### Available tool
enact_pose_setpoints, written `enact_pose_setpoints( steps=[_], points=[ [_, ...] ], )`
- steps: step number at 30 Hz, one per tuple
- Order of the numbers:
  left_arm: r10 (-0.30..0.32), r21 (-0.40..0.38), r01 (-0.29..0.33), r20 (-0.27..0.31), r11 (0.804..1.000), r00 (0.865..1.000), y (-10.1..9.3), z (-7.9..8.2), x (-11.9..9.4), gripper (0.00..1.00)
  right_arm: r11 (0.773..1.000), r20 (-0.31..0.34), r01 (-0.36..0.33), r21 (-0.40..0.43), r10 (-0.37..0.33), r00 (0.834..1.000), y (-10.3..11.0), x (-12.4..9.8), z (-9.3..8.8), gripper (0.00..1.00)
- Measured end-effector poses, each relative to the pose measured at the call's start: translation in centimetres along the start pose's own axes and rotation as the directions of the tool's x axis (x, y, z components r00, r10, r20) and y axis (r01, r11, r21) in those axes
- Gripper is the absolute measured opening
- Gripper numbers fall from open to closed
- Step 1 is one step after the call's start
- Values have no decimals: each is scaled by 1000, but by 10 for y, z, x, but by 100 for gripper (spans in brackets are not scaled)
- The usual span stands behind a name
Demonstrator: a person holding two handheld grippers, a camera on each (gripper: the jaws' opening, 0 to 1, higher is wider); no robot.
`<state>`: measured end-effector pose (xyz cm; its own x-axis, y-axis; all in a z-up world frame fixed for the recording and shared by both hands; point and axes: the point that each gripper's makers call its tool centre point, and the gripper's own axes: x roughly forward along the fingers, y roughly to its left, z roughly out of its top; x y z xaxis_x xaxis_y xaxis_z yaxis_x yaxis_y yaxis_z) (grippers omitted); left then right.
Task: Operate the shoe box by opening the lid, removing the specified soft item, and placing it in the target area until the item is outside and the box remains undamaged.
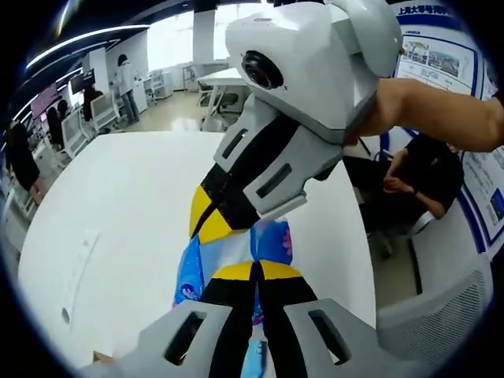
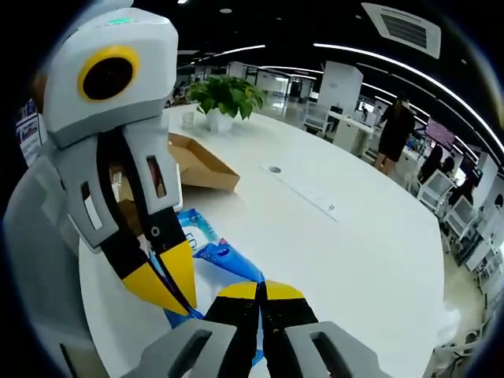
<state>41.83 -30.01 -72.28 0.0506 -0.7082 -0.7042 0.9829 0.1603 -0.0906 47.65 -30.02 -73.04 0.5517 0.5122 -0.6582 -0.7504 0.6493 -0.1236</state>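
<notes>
left claw (image 1: 256,272) pinching blue soft pack (image 1: 272,240) | right claw (image 2: 260,291) pinching it

Table (image 2: 378,260) bare ahead; open box (image 2: 197,163), plant (image 2: 224,98) behind.

Big open-plan office, pretty bright. A large white table (image 1: 118,220) with rounded edges takes up most of both views, with a cable port (image 2: 274,169) set in its top. A potted green plant (image 2: 226,98) sits at its far end. Dark ceiling with long strip lights (image 2: 394,67) and an air vent (image 2: 403,30). Windows (image 1: 177,39) glow in the left gripper view, with desks and chairs (image 1: 102,110) nearby. Blue-and-white posters (image 1: 437,55) cover one wall. A few people stand around, and one sits beside the table (image 1: 413,185). A white mesh chair (image 1: 441,303) is close by.
</notes>
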Motion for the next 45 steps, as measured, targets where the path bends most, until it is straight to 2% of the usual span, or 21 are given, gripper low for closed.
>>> enact_pose_setpoints(
  steps=[10,14,21,27,31,42,45],
  points=[
    [-42,8,42,-10,999,999,0,14,31,0,1000,-26,-1,22,1,1000,-21,0,-21,0],
    [-53,7,53,-12,999,999,0,15,41,0,999,-37,-2,35,3,999,-26,1,-29,0],
    [-73,-1,73,-12,997,997,0,21,53,0,999,-42,0,52,2,999,-33,0,-35,0],
    [-84,12,84,-3,996,996,-1,29,56,0,998,-40,16,64,-13,999,-37,-4,-39,0],
    [-84,5,84,-8,996,996,0,24,61,0,997,-46,23,74,-20,999,-40,0,-46,0],
    [-80,-24,80,-29,997,996,9,0,77,0,996,-72,10,89,-3,997,-38,18,-61,0],
    [-77,-53,76,-21,996,997,12,-4,80,0,996,-82,6,92,2,997,-38,22,-66,0]
  ],
)
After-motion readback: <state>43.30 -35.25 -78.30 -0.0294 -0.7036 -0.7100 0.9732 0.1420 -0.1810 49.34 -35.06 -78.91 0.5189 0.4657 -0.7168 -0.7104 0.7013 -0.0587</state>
